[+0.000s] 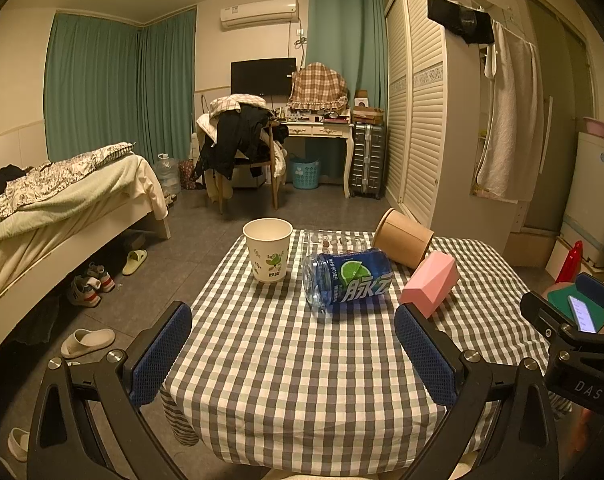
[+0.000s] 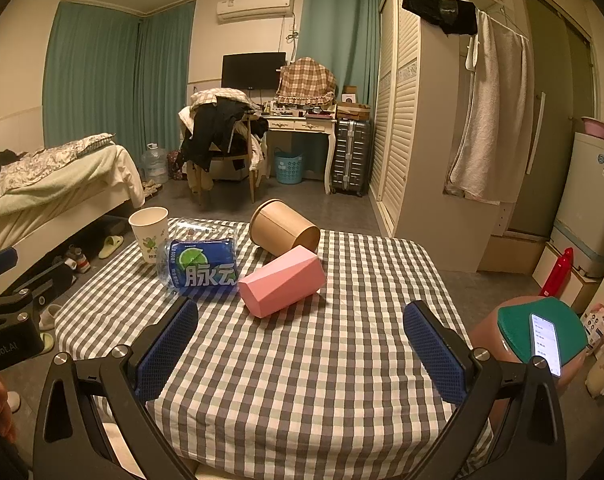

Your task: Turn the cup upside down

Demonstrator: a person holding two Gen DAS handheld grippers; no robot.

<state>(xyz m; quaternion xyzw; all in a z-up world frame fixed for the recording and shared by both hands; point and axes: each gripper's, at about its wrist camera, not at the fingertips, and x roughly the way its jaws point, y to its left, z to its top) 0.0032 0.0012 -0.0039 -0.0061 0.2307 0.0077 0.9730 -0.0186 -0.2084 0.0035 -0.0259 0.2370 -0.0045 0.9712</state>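
A white paper cup (image 1: 268, 249) with a green print stands upright, mouth up, near the far left corner of the checked table (image 1: 302, 360); it also shows in the right wrist view (image 2: 149, 238). My left gripper (image 1: 293, 354) is open and empty, low over the table's near left side, well short of the cup. My right gripper (image 2: 302, 350) is open and empty over the table's near middle. The right gripper's body shows at the right edge of the left wrist view.
A blue plastic bottle (image 1: 348, 278) lies on its side beside the cup. A pink faceted box (image 1: 430, 284) and a brown paper tub (image 1: 402, 242) lie tipped over behind it. A stool with a phone (image 2: 544, 340) stands right of the table. A bed (image 1: 41, 208) stands left.
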